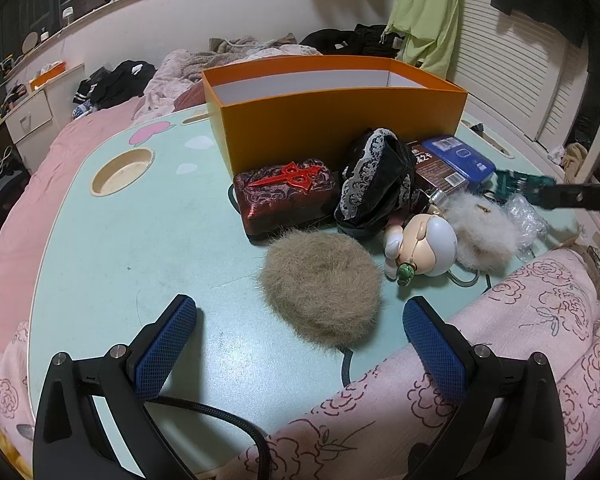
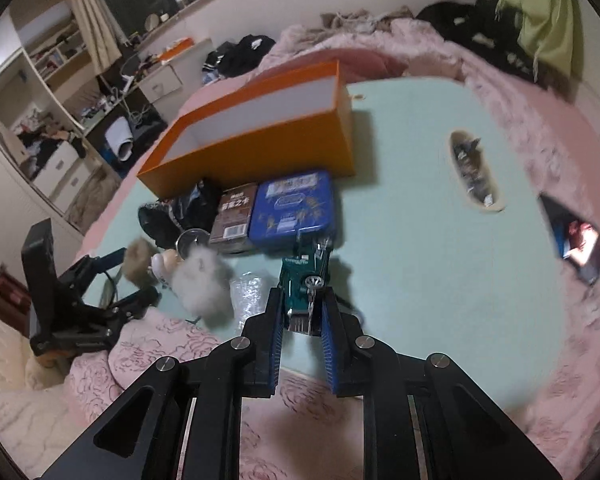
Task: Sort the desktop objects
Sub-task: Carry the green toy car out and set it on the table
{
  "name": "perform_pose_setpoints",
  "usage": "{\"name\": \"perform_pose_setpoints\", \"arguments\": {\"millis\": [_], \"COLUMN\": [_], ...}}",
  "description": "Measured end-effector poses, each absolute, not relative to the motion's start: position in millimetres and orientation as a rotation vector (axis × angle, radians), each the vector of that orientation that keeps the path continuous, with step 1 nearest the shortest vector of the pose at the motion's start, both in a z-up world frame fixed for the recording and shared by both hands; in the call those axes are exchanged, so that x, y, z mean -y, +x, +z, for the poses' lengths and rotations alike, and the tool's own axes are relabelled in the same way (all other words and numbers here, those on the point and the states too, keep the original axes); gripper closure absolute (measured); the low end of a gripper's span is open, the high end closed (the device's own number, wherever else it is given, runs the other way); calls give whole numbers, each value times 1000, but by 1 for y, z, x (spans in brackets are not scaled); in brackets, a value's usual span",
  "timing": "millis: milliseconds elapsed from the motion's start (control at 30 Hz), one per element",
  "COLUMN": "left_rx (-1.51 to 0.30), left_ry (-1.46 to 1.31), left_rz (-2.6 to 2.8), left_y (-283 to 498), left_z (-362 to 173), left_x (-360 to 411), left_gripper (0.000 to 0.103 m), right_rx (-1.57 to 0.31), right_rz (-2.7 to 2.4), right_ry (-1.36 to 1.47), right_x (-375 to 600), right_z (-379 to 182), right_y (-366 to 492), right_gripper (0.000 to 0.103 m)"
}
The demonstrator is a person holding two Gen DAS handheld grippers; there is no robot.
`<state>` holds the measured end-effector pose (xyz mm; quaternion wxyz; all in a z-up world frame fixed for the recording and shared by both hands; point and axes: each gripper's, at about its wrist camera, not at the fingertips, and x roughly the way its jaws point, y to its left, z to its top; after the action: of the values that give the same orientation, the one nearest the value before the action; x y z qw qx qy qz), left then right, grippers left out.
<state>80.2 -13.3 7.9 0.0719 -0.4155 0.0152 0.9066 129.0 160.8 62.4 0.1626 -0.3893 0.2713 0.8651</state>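
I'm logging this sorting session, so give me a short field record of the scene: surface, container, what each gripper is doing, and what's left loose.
surface: pale green table on a pink bed
container: orange box, open top, nothing visible inside
right gripper: jaws shut on a green toy car, held above the table
left gripper: jaws open, empty, near a tan fur ball
loose items: red patterned case, black lace cloth, doll figure, white fur ball, blue tin, brown box
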Motion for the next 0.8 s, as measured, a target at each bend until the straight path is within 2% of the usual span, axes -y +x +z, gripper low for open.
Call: {"name": "perform_pose_setpoints", "arguments": {"millis": [200,233,267,367,567,600,633,800], "left_rx": [-44,-45,-44,-45,-44,-46,-51,-51], "left_ry": [-1248,-1247,-1246,-1246,-1246,-1247,-1244,-1245], "left_rz": [2725,2725,2725,2725,2725,2725,2726,2722], "left_y": [81,81,81,81,81,81,81,81], "left_z": [8,8,8,8,8,8,8,8], "left_x": [13,13,13,13,13,13,13,15], "left_gripper": [0,0,0,0,0,0,0,0], "right_rx": [-793,-794,-779,-672,-400,-333,-284,-275], "right_rz": [2514,2515,2521,2539,2447,2444,2432,2448], "right_ry": [-1050,-1036,-1011,-956,-1038,-998,-977,-935], "right_x": [-155,-155,-152,-139,-119,-114,-111,-114], "right_z": [51,51,53,60,38,35,30,26], "right_y": [109,110,113,127,133,133,132,134], "right_gripper": [82,70,54,36,33,30,22,14]}}
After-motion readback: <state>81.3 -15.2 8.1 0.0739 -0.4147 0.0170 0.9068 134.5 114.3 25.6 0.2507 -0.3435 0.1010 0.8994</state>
